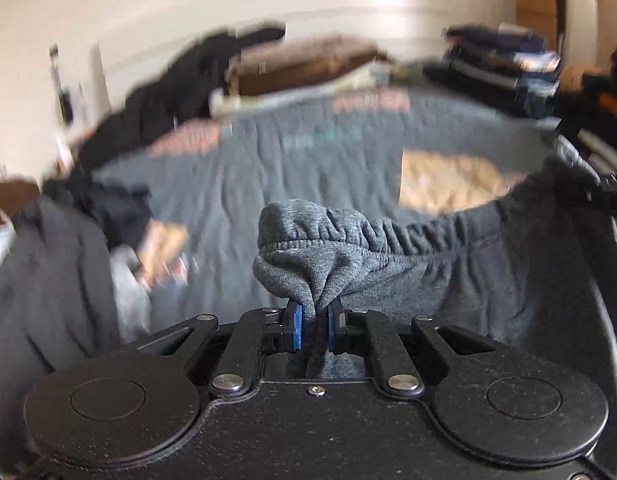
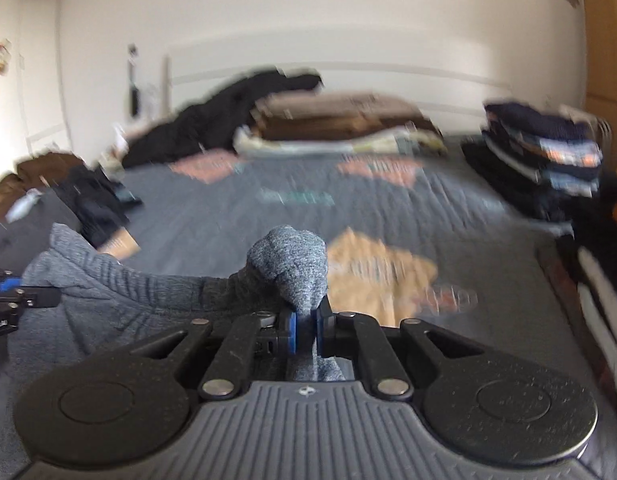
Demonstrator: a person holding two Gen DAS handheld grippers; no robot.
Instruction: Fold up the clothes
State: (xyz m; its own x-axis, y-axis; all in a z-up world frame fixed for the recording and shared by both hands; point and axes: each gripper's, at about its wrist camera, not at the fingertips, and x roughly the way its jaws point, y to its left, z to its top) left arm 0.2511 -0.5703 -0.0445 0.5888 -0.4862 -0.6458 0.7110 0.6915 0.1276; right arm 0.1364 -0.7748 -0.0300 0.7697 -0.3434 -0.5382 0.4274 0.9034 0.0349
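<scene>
A: Sweatpants (image 1: 448,264), grey, hang over the bed (image 1: 236,184), waistband stretched between the two grippers. Why hold them that way, do you think?

B: My guess is to spread the garment flat in the air before laying it on the quilt for folding. The elastic band runs across from 9 to 3 o'clock, so the long axis of the legs should drop down toward 6, below the hands, though most of that is hidden.

A: What else lies on the bed?

B: A dark heap of clothes (image 2: 212,128) at about 11 o'clock in the right wrist view, a brown pillow (image 2: 340,116) at 12, and a stack of folded clothes (image 2: 548,152) at 2. Everything is blurred, so I can't name single pieces.

A: And the grippers?

B: The left gripper (image 1: 314,322) has its jaws nearly together, pinching a bunched corner of the waistband. The right gripper (image 2: 306,328) does the same with the other corner; its jaws stand narrow with cloth squeezed between the blue pads (image 2: 292,330). Each one shows at the far edge of the other's view, at 3 and at 9.

A: Is the band taut?

B: It sags a little in the middle, so not fully.
</scene>
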